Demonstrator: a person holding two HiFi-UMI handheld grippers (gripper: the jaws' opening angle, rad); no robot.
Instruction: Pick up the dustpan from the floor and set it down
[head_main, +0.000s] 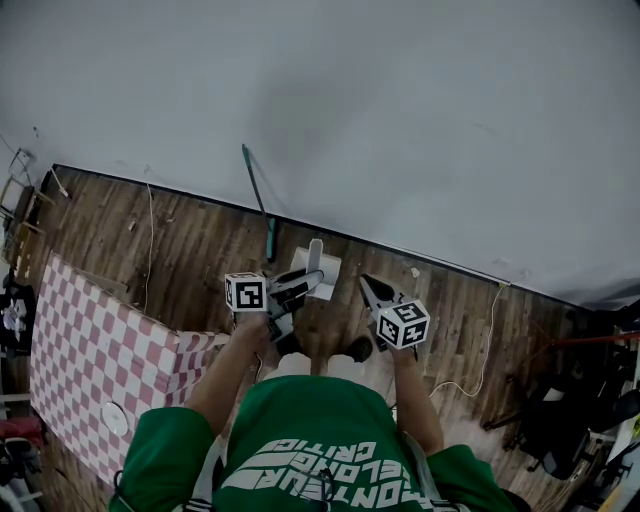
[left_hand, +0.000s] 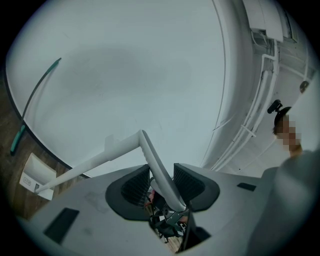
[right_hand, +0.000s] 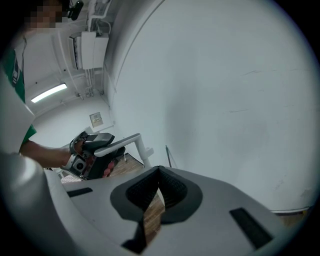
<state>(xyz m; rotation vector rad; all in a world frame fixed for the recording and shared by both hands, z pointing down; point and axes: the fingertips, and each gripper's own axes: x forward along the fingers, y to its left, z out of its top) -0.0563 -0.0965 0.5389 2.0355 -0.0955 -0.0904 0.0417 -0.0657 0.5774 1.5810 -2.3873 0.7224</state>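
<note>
The dustpan is white with a long bent handle (left_hand: 150, 155). Its pan (left_hand: 36, 176) hangs low at the left of the left gripper view, above the wooden floor. My left gripper (left_hand: 161, 172) is shut on the handle, which runs up between its two dark pads. In the head view the dustpan (head_main: 318, 262) sits just ahead of the left gripper (head_main: 298, 288), close to the white wall. The right gripper (head_main: 372, 292) is beside it to the right, its jaws shut with nothing between them (right_hand: 159, 172). The right gripper view shows the left gripper (right_hand: 90, 150) with the handle (right_hand: 125, 142).
A thin green stick (head_main: 258, 195) leans against the white wall (head_main: 400, 120) just beyond the dustpan. A pink and white chequered block (head_main: 90, 350) stands on the floor at the left. A white cable (head_main: 482, 345) and dark equipment (head_main: 565, 420) lie at the right.
</note>
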